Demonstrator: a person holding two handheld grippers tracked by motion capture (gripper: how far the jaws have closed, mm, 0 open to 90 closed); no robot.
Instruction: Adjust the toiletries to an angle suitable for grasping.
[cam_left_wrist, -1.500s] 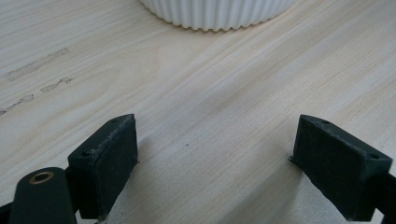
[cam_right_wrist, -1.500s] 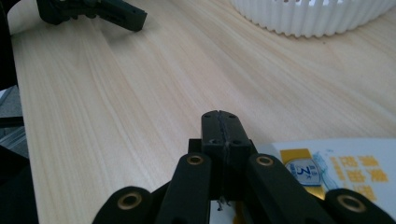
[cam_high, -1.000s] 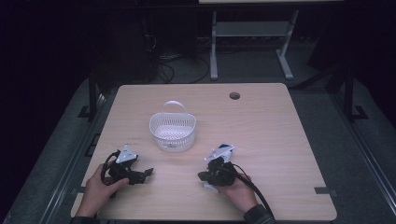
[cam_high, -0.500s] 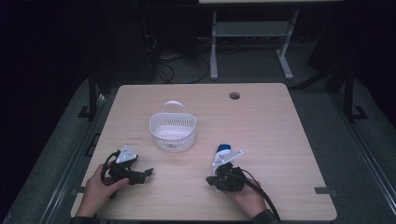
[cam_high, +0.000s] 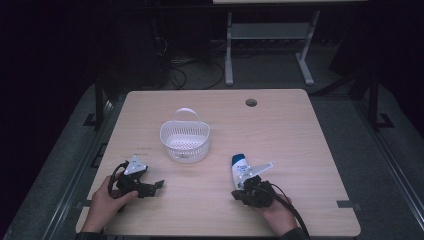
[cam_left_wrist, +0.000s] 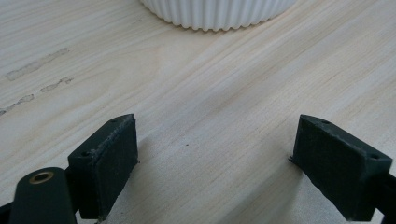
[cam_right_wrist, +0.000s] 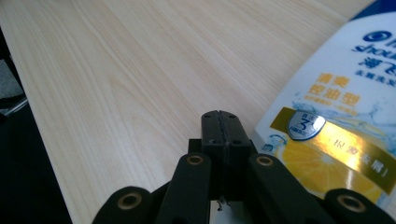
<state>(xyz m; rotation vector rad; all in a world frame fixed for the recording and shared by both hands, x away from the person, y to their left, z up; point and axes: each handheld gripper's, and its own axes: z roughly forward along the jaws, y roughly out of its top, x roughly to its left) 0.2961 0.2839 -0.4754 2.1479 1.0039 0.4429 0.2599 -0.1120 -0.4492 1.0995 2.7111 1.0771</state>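
Over the last second the right gripper (cam_high: 239, 192) has slid sideways across the table (cam_high: 320, 150), away from the left gripper (cam_high: 156, 185), and a white shampoo bottle (cam_high: 241, 170) with a blue cap now lies uncovered just ahead of it, where earlier the hand and gripper hid that spot. In the right gripper view its jaws are pressed flat together with nothing between them, and the bottle (cam_right_wrist: 336, 116) lies right beside them on one side, apparently not clamped. That suggests the bottle is lying free beside the tool, so a fresh grasp would be needed to carry it to the white basket (cam_high: 184, 140), which stands farther ahead and toward the left gripper. The left gripper has kept still, its jaws spread wide over bare wood, the basket's ribbed wall (cam_left_wrist: 219, 14) just ahead.
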